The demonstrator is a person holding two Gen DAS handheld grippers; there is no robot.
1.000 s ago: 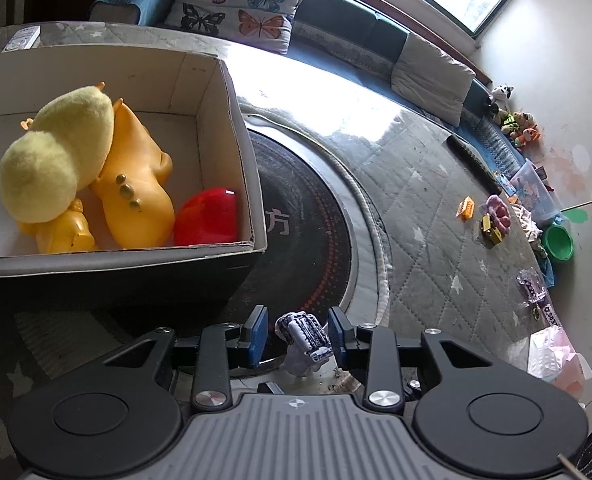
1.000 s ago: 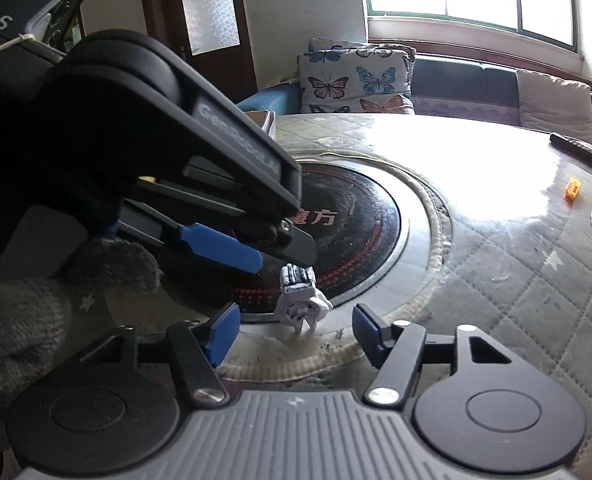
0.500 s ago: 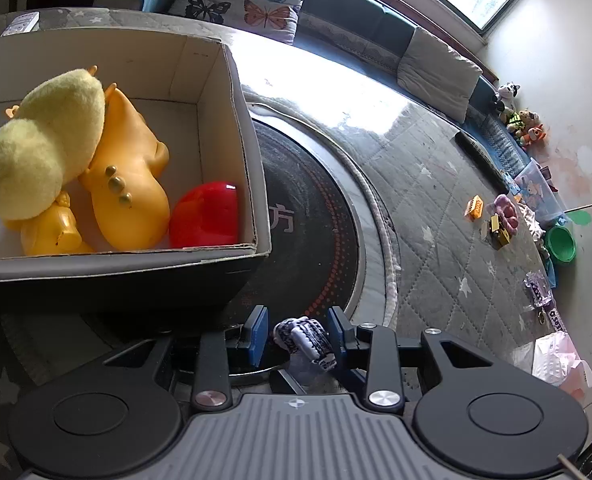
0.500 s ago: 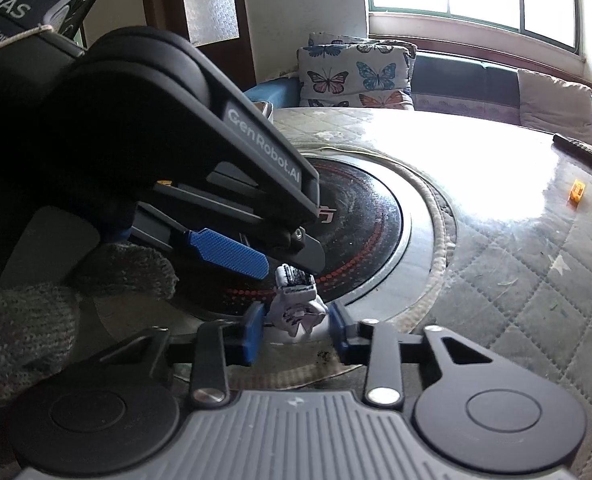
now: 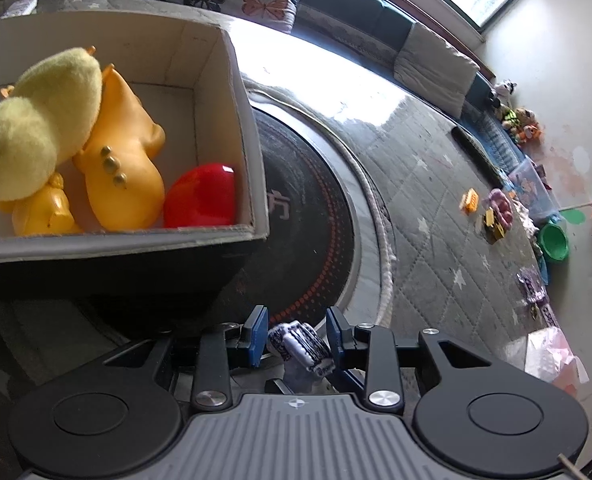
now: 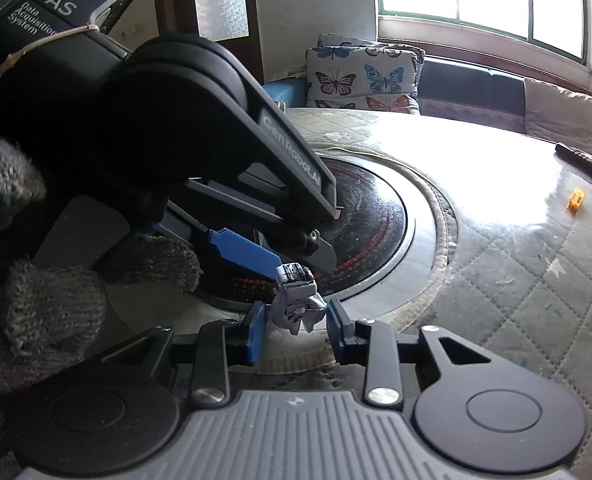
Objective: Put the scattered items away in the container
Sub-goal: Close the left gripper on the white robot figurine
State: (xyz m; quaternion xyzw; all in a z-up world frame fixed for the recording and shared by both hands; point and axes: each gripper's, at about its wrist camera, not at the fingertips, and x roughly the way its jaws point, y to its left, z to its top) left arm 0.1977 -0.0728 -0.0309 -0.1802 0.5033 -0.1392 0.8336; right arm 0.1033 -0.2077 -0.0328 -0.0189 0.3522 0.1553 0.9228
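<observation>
Now both grippers, left gripper (image 5: 296,336) and right gripper (image 6: 296,328), clamp toy robot (image 6: 296,300).

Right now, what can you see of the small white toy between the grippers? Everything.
The toy is a small white figure with black markings, plastic by the look, with a blocky dark-topped part above and stubby limbs below. It sits between the blue pads of the right hand-held gripper, which look closed on it. The left hand-held gripper brackets it too, pads close at either side; contact there is unclear. It hangs near the edge of the dark round disc.
</observation>
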